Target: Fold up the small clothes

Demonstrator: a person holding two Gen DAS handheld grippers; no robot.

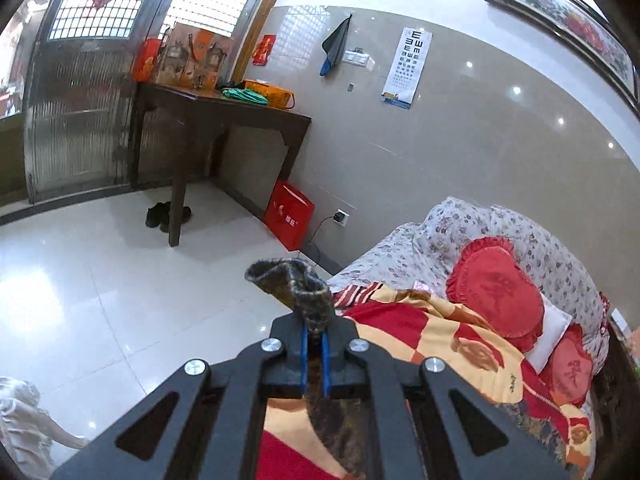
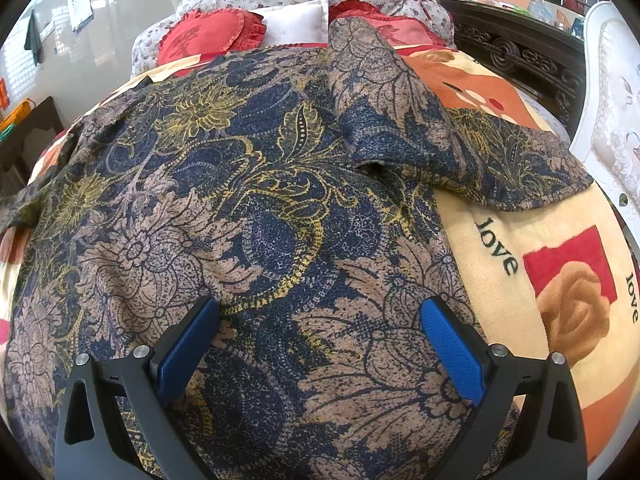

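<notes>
A dark blue, tan and yellow floral-print garment (image 2: pixel 256 200) lies spread over a red and cream blanket (image 2: pixel 560 264) on the bed. One part is folded over at the upper right (image 2: pixel 384 104). My right gripper (image 2: pixel 320 320) is open just above the garment's near part, its blue pads (image 2: pixel 452 352) wide apart. My left gripper (image 1: pixel 315 332) is shut on an edge of the same garment (image 1: pixel 296 284), held up off the bed; the pinched cloth sticks up past the fingertips and hangs down below them.
Red heart-shaped cushions (image 1: pixel 496 284) and a white pillow (image 2: pixel 296 20) lie at the bed's head. A dark wooden table (image 1: pixel 224 112), a red bag (image 1: pixel 290 214) and shoes (image 1: pixel 166 216) stand on the tiled floor to the left. A white chair (image 2: pixel 616 92) stands right of the bed.
</notes>
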